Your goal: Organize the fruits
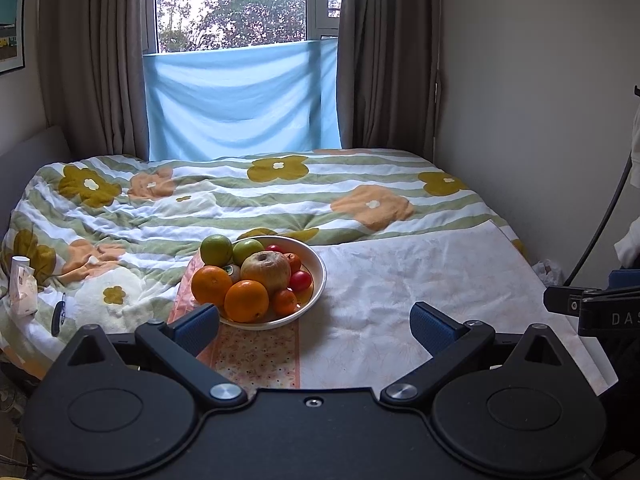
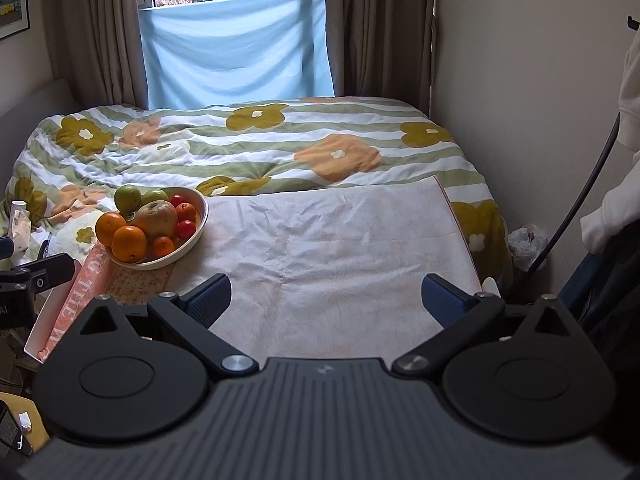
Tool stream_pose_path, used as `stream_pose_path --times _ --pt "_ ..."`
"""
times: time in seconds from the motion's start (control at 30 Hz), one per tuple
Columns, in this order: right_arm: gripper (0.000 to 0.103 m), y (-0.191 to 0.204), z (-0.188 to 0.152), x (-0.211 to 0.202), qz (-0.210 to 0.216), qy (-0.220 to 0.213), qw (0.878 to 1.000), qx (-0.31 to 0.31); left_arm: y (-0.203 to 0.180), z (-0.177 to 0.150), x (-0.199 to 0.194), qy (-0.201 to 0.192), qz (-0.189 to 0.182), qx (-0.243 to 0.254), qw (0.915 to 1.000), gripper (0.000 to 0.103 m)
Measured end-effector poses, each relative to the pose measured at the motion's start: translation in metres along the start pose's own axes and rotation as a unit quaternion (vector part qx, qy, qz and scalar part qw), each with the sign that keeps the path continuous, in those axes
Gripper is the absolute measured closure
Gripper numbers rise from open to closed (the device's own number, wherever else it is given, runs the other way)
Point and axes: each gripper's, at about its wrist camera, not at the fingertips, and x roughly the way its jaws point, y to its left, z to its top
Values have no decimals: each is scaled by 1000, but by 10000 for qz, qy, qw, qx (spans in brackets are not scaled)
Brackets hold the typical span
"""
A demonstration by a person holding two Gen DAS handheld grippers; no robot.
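Observation:
A white bowl [image 1: 316, 280] piled with fruit stands on a pink book on the bed. It holds two oranges [image 1: 246, 301], a big brownish apple [image 1: 266, 271], two green fruits [image 1: 216, 249], small red tomatoes [image 1: 301, 281] and a small tangerine [image 1: 285, 302]. My left gripper [image 1: 316, 326] is open and empty, just in front of the bowl, its left fingertip near the rim. The bowl also shows in the right wrist view [image 2: 196, 224], far left. My right gripper [image 2: 326, 298] is open and empty over the pale cloth [image 2: 328, 248], to the right of the bowl.
A flowered quilt [image 1: 240, 196] covers the bed behind the cloth. The pink book [image 2: 76, 300] juts over the bed's near left edge. A wall [image 1: 540, 120] runs along the right. A plastic bag [image 2: 528, 244] lies by the bed's right side. A small carton [image 1: 22, 286] sits far left.

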Motion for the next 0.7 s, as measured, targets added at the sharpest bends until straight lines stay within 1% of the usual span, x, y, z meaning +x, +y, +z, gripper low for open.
stream_pose_path --times 0.47,0.6,0.7 --pt "0 -2 0 3 0 -4 10000 32 0 1 2 36 -3 -50 10000 0" --pt "0 -2 0 3 4 -5 10000 21 0 1 2 6 79 -43 10000 0" --pt "0 -1 1 3 10 -2 10000 21 0 1 0 -70 44 -9 10000 0"
